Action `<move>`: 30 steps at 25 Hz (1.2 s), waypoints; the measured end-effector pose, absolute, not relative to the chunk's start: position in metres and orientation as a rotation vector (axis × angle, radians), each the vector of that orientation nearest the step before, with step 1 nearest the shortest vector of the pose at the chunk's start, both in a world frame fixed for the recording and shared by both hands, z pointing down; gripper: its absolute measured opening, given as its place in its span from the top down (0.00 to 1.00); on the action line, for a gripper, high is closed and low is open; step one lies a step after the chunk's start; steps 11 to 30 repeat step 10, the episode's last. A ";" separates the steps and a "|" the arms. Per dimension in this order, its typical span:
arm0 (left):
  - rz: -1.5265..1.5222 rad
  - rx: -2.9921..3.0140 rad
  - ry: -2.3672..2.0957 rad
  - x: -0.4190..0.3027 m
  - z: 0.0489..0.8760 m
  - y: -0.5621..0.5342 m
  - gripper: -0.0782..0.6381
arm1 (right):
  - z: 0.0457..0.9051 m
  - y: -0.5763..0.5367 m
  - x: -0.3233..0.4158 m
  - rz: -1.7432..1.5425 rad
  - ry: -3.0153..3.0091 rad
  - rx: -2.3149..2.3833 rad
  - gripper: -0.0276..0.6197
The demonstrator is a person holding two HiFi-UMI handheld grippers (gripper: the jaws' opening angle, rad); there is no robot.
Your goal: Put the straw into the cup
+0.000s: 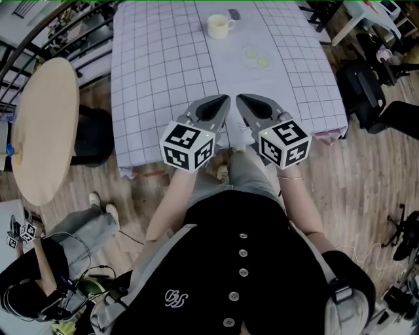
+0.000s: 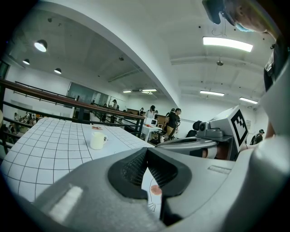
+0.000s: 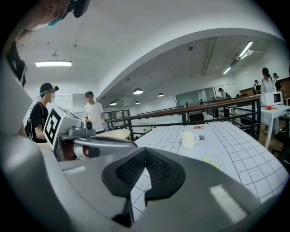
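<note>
A cream cup (image 1: 218, 26) with a handle stands upright at the far middle of the table (image 1: 150, 78), which has a grid-patterned cloth. It also shows as the cup (image 2: 97, 140) and the cup (image 3: 188, 139) in the gripper views. I cannot make out a straw in any view. My left gripper (image 1: 222, 99) and right gripper (image 1: 242, 98) hover side by side over the table's near edge, both pointing toward the cup and far short of it. The left gripper (image 2: 147, 152) is shut with nothing held. The right gripper (image 3: 145, 152) has its pads together and holds nothing.
A flat clear piece with two green dots (image 1: 256, 57) lies right of the cup, and a small dark card (image 1: 234, 14) behind it. A round wooden table (image 1: 46, 124) stands left, a black chair (image 1: 363, 85) right. A seated person (image 1: 39, 288) is at lower left.
</note>
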State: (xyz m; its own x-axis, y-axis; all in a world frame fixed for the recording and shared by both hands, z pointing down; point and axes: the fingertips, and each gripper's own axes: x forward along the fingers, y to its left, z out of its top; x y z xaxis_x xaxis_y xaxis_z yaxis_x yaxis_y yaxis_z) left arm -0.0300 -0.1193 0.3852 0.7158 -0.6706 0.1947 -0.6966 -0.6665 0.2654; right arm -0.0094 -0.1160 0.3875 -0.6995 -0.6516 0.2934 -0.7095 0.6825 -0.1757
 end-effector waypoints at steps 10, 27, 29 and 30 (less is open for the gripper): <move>0.127 2.609 -1.077 -0.026 0.386 -0.119 0.89 | 0.387 -0.116 -0.003 0.417 -2.692 1.122 0.96; 0.127 2.609 -1.077 -0.026 0.386 -0.119 0.89 | 0.387 -0.116 -0.003 0.417 -2.692 1.122 0.96; 0.127 2.609 -1.077 -0.026 0.386 -0.119 0.89 | 0.387 -0.116 -0.003 0.417 -2.692 1.122 0.96; 0.127 2.609 -1.077 -0.026 0.386 -0.119 0.89 | 0.387 -0.116 -0.003 0.417 -2.692 1.122 0.96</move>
